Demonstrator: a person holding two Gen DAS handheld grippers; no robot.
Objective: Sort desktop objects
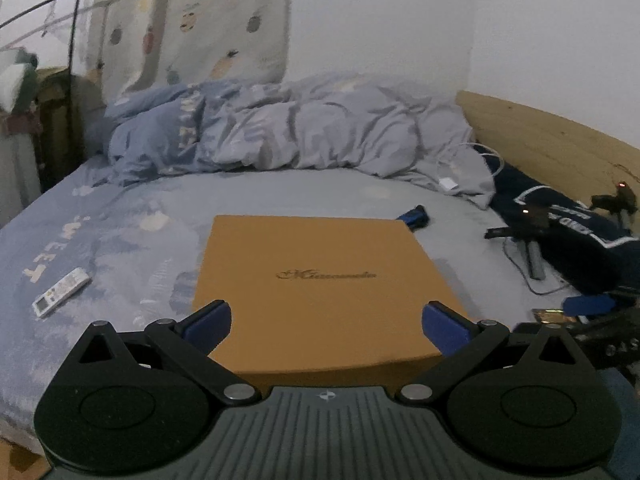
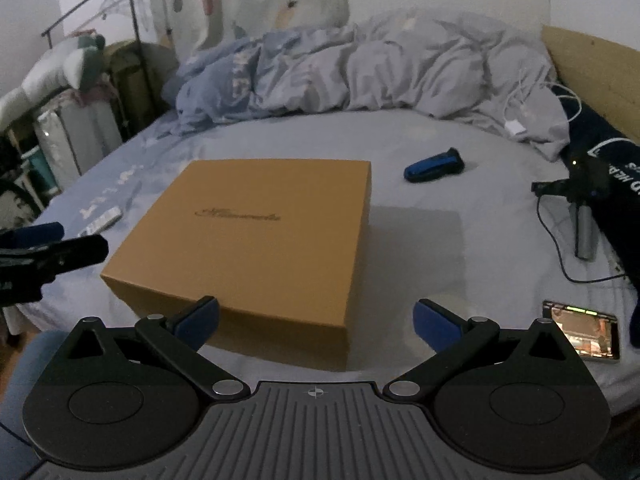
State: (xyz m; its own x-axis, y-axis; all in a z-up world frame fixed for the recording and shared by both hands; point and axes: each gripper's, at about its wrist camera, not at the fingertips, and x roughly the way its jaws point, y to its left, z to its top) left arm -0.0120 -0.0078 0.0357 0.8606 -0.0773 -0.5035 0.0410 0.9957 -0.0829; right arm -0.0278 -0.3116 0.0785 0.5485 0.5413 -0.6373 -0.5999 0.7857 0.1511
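Observation:
A flat tan cardboard box with a script logo lies shut on the bed. My left gripper hovers over its near edge, open, nothing between its blue pads. My right gripper stands open over the box's near right corner, also empty. A white remote control lies left of the box. A blue and black handheld object lies beyond the box's far right corner. A phone with a lit screen rests at the right, near my right gripper.
A crumpled grey-blue duvet fills the back of the bed. A dark navy garment, a black device with a grey handle and cable, and a white charger lie at the right by the wooden headboard. A clothes rack stands left.

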